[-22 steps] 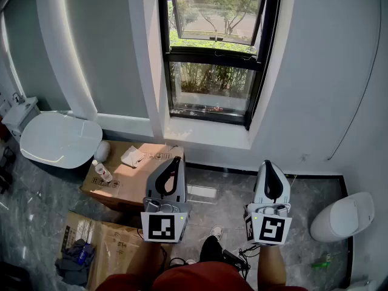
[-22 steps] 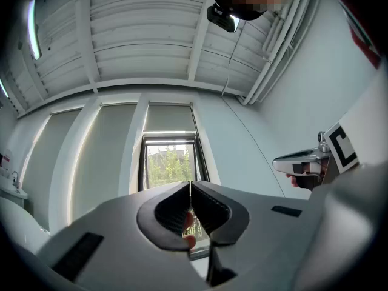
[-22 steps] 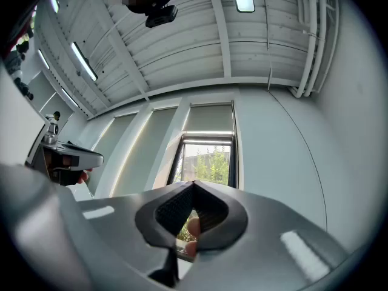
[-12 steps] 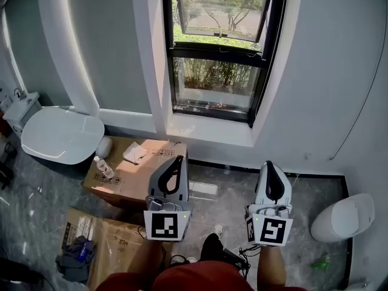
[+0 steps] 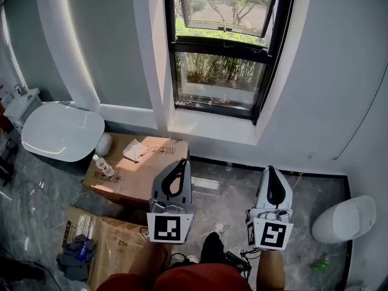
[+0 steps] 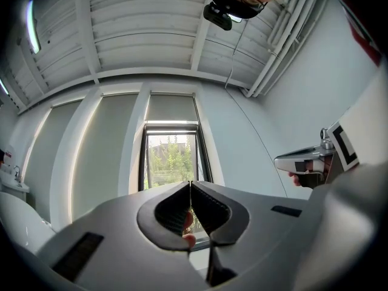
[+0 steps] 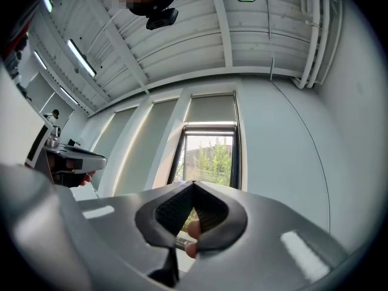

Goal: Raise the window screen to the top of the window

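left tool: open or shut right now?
Shut. In the left gripper view, the jaws of the left tool meet at the tips, with nothing clamped between them.

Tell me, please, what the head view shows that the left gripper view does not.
Only the head view shows the marble floor and the cardboard box with a bottle lying on it. Only the left gripper view shows the ribbed ceiling and the grey panel above the window. Both show the window, the left gripper with its tongs shut, and the right gripper.
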Demonstrator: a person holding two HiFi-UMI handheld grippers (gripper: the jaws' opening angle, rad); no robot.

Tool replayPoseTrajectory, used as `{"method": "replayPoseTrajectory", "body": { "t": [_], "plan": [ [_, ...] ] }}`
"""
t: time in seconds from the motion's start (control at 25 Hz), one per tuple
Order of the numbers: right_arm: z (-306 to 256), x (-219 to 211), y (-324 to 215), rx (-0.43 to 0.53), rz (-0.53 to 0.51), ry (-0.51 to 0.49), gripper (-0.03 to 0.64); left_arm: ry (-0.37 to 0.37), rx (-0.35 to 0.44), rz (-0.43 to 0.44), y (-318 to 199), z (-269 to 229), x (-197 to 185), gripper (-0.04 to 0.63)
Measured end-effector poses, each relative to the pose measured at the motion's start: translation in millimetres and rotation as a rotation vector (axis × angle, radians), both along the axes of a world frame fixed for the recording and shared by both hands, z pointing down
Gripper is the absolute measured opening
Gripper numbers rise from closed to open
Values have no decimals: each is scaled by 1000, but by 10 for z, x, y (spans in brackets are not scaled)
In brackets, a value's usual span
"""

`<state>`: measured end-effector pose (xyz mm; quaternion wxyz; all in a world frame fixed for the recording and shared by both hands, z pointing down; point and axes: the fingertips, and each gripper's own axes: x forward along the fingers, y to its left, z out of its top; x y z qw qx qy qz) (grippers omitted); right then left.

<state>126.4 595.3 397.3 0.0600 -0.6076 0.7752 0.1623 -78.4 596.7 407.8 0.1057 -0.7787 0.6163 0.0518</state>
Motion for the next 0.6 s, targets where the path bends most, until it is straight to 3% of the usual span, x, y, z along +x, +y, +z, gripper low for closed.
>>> {"method": "replayPoseTrajectory", "body": {
  "t": [0.6],
  "plan": [
    [446,207,-1000,-107,-4,-46,11,-17,-125,7,-993,467,227,6]
  ]
}}
